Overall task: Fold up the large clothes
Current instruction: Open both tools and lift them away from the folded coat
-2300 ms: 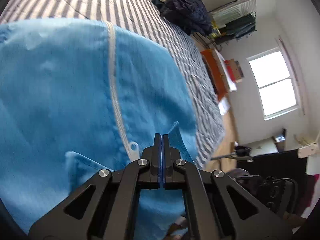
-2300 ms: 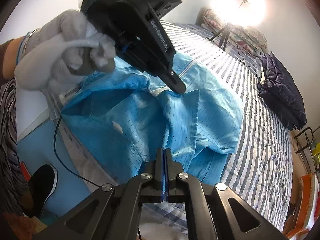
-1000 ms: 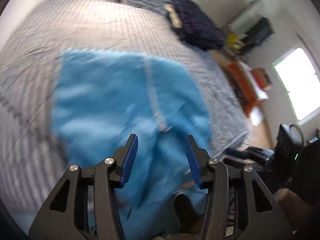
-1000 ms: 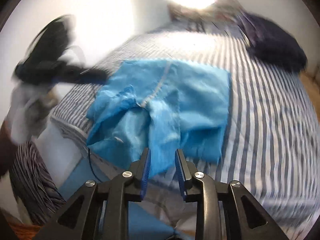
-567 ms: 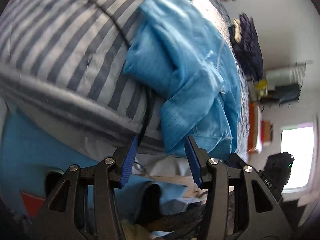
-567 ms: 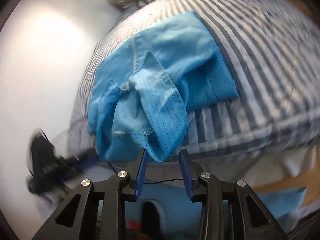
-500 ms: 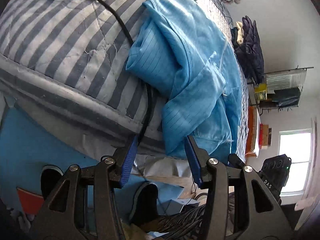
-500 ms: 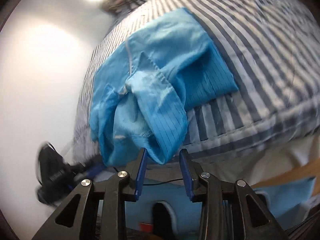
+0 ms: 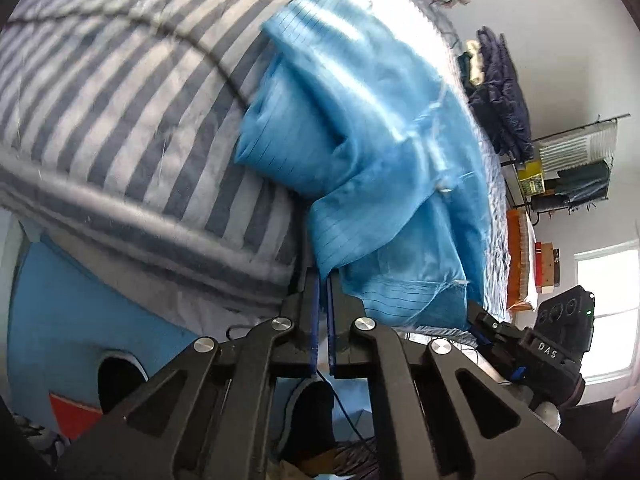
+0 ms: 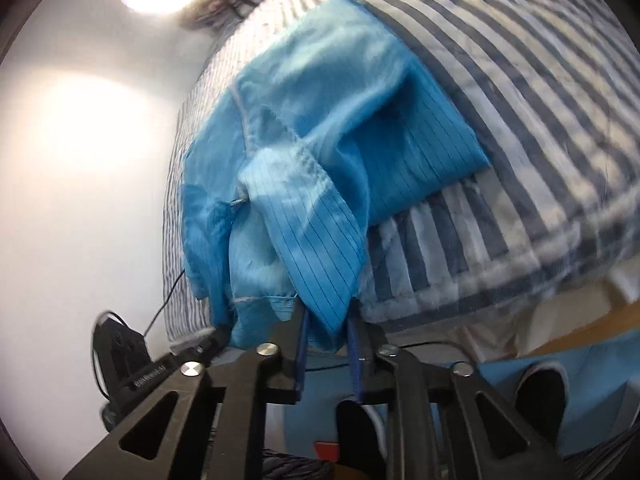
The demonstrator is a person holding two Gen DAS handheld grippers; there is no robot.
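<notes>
Fold barely begun, both my grippers at the near hem.
The blue garment lies bunched on the striped bed; my left gripper nearly closed on its corner, right gripper part-open around another.
</notes>
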